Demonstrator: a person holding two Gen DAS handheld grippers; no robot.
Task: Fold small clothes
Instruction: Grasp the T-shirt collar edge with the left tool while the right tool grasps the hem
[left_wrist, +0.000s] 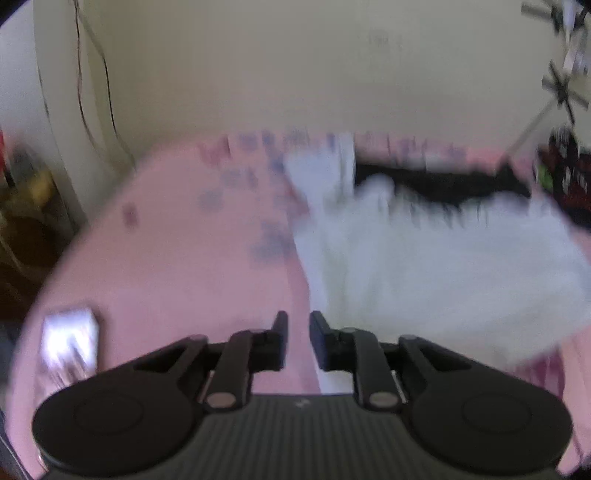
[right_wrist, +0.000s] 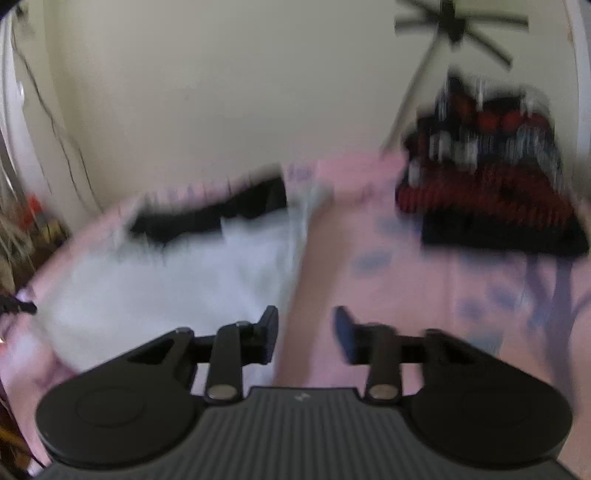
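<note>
A small white garment (left_wrist: 424, 258) lies spread on the pink patterned sheet (left_wrist: 177, 258), with a black garment (left_wrist: 443, 181) behind it. Both views are motion-blurred. My left gripper (left_wrist: 298, 325) hovers over the white garment's near left edge, jaws a narrow gap apart and empty. In the right wrist view the white garment (right_wrist: 166, 280) lies left of my right gripper (right_wrist: 306, 325), which is open and empty over the sheet (right_wrist: 388, 295). The black garment (right_wrist: 214, 218) lies at the white one's far side.
A red and black folded pile (right_wrist: 491, 192) sits at the far right of the bed. A small white card-like object (left_wrist: 70, 339) lies near left. A cream wall (left_wrist: 295, 74) stands behind. A fan-like stand (right_wrist: 454, 22) is upper right. Clutter and cables are at the left edge.
</note>
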